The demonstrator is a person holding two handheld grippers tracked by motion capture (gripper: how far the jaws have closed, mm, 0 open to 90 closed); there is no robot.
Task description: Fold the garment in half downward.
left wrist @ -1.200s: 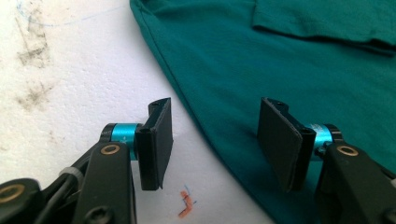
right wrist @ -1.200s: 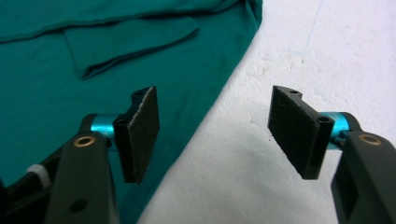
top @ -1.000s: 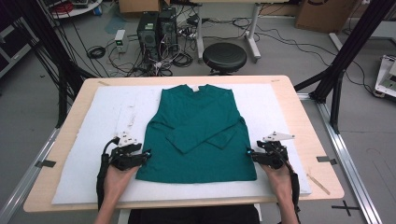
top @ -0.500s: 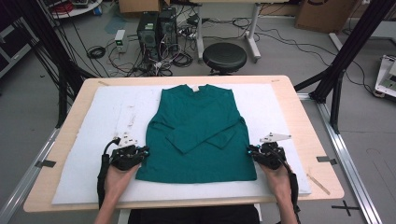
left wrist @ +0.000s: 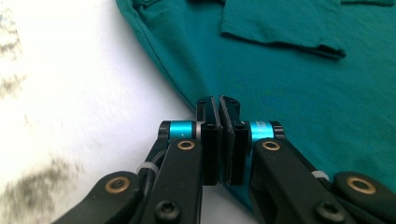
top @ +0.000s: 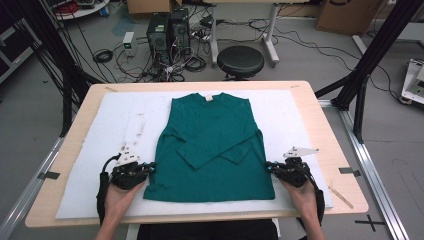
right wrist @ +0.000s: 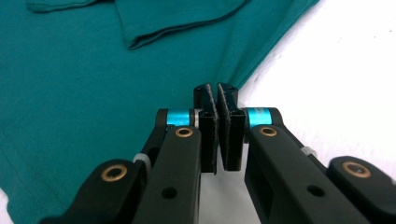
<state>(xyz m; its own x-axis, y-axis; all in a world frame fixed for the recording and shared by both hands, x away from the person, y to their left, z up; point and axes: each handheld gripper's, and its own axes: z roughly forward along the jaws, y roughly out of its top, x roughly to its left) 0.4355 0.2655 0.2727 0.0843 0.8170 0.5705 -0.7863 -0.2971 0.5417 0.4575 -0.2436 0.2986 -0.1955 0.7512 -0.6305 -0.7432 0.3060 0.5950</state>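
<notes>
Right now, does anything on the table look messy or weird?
Only a little: the white mat has dark smudges left of the green shirt. The shirt lies flat, sleeves folded across its front, both side edges pinched.

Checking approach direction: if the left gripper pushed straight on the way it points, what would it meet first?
The left gripper, jaws just closed on the teal shirt's side edge, points inward across it. Going on, it would likely push into the shirt body, then the folded sleeve.

Overhead camera faces forward-down; both close jaw-level cameras share the shirt [top: 212, 145].
</notes>
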